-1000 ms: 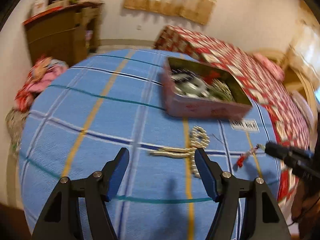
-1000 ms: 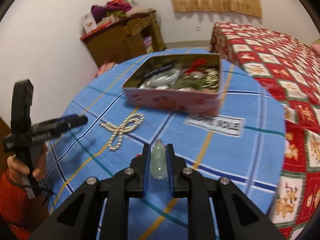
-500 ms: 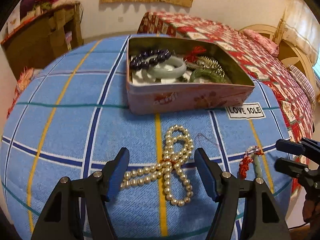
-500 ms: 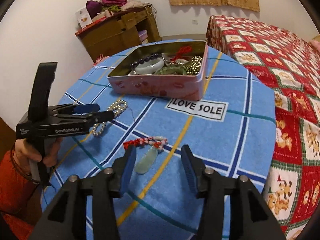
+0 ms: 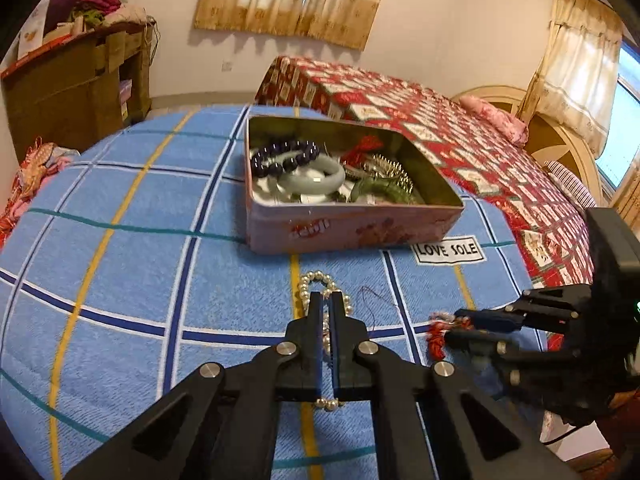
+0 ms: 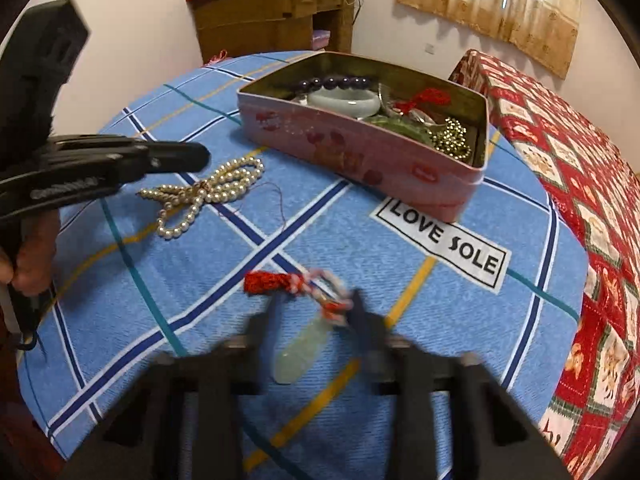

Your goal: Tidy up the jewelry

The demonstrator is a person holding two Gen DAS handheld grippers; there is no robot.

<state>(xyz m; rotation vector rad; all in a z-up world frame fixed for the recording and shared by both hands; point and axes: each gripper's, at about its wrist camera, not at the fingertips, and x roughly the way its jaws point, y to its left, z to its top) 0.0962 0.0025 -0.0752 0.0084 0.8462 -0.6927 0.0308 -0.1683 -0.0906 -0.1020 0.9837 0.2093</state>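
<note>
On the blue-checked bench [image 5: 132,280] in front of the jewelry tin [image 5: 352,232], the left tool [image 5: 326,300] has just clenched tight over the pearl necklace [image 6: 208,188]. Whether a strand is actually caught, I cannot tell. The right tool [image 6: 314,304], blurred, has just closed on the jade pendant [image 6: 300,354]. If either grip is shallow, the pearls could slide out, or the pendant's red cord [image 6: 268,282] could snag the tin's rim and pull it free.

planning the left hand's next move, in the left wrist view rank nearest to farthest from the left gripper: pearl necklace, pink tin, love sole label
1. pearl necklace, between the left gripper fingers.
2. LOVE SOLE label, ahead to the right.
3. pink tin, straight ahead; close to the label's distance, hard to call.
</note>
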